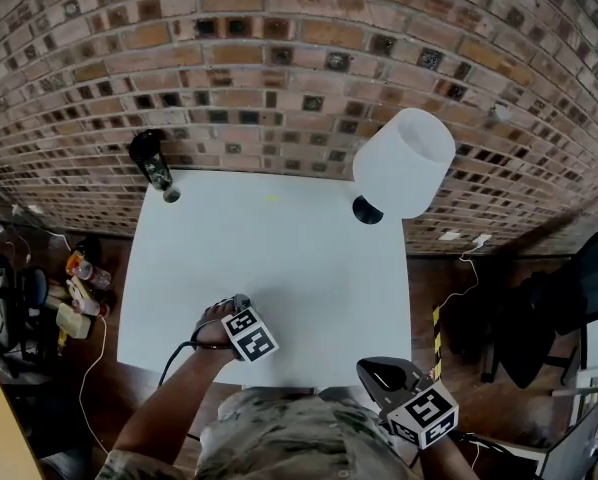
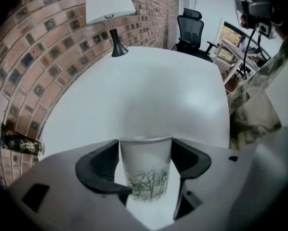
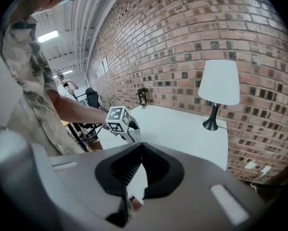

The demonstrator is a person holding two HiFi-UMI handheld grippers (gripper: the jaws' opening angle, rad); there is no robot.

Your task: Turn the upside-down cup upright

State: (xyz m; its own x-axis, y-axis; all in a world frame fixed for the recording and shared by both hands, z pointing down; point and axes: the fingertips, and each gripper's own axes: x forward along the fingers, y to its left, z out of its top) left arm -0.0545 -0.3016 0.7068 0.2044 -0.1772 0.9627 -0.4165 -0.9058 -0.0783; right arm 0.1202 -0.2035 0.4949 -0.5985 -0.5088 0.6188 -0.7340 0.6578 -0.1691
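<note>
Near the front edge of the white square table (image 1: 279, 258), about midway along it: the left gripper (image 1: 231, 316), grey-bodied with a black-and-white marker cube, held in a bare-armed hand and pointed steeply down, hiding everything beneath it from the head view. Between its two black fingers (image 2: 98, 170), in the left gripper view: a white paper cup with a green bamboo print (image 2: 146, 174). Wide rim at the fingertip end, against the table surface; narrow base nearer the gripper's body; so mouth down, not yet turned upright. Fingers spread wide, one on each side of the cup, just beside the rim at left and right, with clear gaps further down the tapering wall. Contact between pads and rim impossible to judge. Off the table's front right corner, above the floor: the right gripper (image 1: 371, 370), same grey body and marker cube, aimed toward the table and well apart from the cup. Its black fingers pressed together at the tips, nothing pinched between, only a sliver of white table visible through the gap behind the tips. At the far right corner: a lamp with a white conical shade and black foot (image 1: 404, 163). At the far left corner: a dark bottle with a patterned label (image 1: 155, 166). Behind the far edge: a red-brown brick wall (image 1: 279, 68).
</note>
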